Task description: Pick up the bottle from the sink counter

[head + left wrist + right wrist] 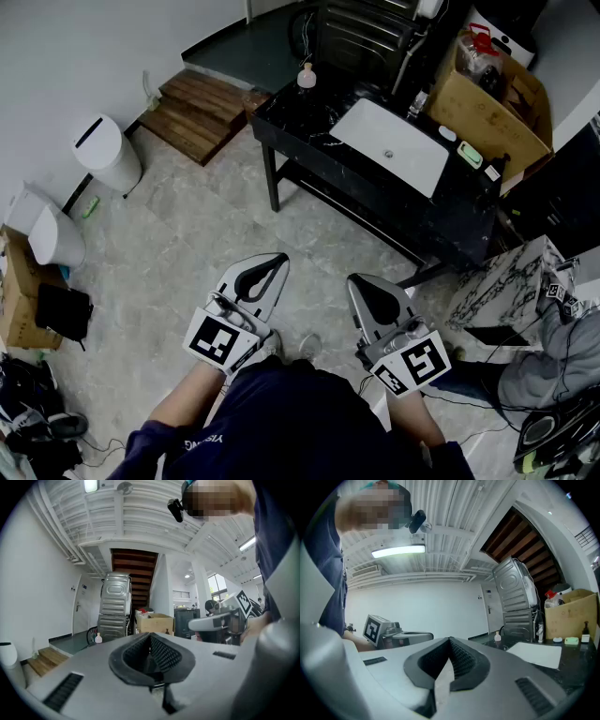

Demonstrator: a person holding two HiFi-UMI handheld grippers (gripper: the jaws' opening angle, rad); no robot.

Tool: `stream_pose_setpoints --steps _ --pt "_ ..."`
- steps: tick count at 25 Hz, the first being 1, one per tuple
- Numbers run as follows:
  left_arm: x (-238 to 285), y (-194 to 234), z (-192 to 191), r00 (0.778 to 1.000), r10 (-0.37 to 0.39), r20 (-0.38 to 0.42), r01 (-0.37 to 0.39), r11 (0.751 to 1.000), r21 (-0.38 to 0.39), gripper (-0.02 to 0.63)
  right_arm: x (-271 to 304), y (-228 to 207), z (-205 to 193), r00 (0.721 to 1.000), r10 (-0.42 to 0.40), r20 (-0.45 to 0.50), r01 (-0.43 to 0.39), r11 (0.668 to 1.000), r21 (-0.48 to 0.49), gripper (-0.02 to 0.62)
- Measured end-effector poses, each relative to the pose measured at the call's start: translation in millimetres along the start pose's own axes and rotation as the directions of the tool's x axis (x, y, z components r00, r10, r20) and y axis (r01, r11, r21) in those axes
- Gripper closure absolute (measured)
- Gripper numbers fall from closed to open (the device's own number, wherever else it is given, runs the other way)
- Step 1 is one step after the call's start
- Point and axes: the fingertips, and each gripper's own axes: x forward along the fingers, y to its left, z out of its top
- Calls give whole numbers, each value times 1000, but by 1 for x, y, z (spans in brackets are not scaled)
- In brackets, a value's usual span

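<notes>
A small pale pink bottle (307,77) stands on the far left corner of the black sink counter (291,127), left of the white basin (394,145). It shows small and distant in the left gripper view (98,639) and the right gripper view (497,637). Both grippers hang low by my body, well short of the counter. My left gripper (277,259) (151,635) is shut with nothing in it. My right gripper (355,279) (450,640) has its tips together and holds nothing.
A cardboard box (492,103) of items sits at the counter's right end, with a faucet (419,98) and a green soap dish (469,153) near it. Wooden steps (202,112), a white bin (108,150) and a marble-patterned box (506,286) stand around. A person (562,356) sits at right.
</notes>
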Motion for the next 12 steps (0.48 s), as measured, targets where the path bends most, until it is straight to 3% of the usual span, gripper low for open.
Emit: stream_pose_setpoints --steps 9,12 --pt "7 1 14 999 9 43 -9 1000 -6 598 0 -3 -4 1000 2 0 -2 1000 1 571" --pt "7 -1 5 1000 7 6 -7 1000 -4 598 0 -6 -7 1000 -1 -5 0 1000 -3 571"
